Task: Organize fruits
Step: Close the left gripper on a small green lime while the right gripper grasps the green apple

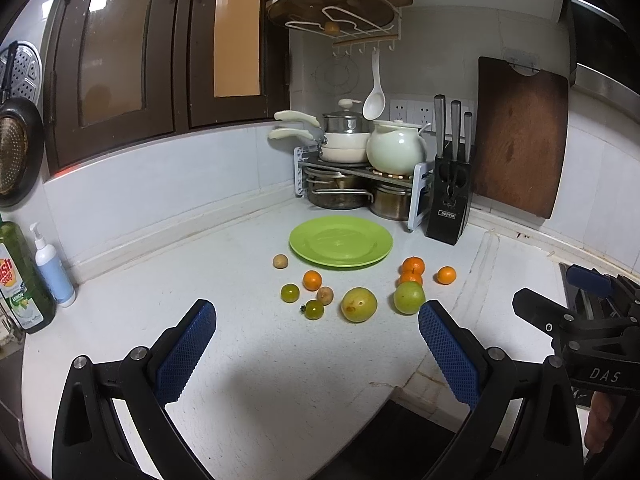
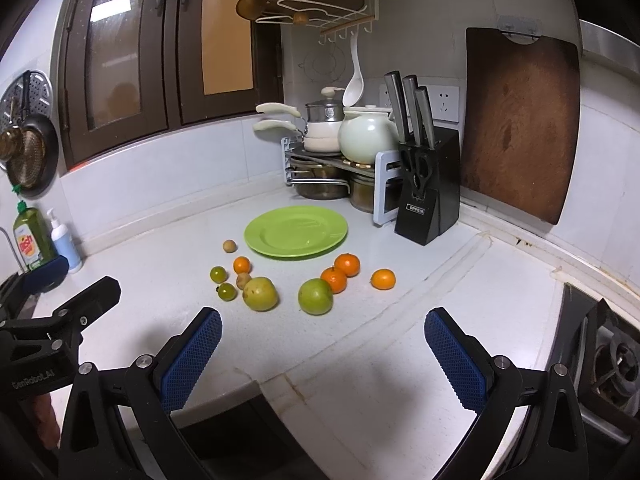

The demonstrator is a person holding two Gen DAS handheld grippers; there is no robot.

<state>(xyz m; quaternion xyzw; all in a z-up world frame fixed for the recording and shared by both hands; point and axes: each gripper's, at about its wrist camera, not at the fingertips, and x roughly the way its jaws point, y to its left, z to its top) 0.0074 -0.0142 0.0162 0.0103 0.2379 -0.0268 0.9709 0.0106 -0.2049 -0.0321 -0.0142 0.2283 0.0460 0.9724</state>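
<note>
Left wrist view: left tongs (image 1: 318, 320) and right tongs (image 2: 323, 328) spread, empty, near fruits before green plate (image 1: 312, 236).

The left gripper (image 1: 317, 322) and the right gripper (image 2: 323, 330) look alike: black angular frames with triangular cut-outs, round silver screws at the joints, and blue pads (image 1: 186, 350) with a fine diamond grid on the fingers. At 3 o'clock in the left wrist view the other tool's black body bears white letters "DAS". At 9 o'clock in the right wrist view the other reads "GenRobot.AI".
</note>
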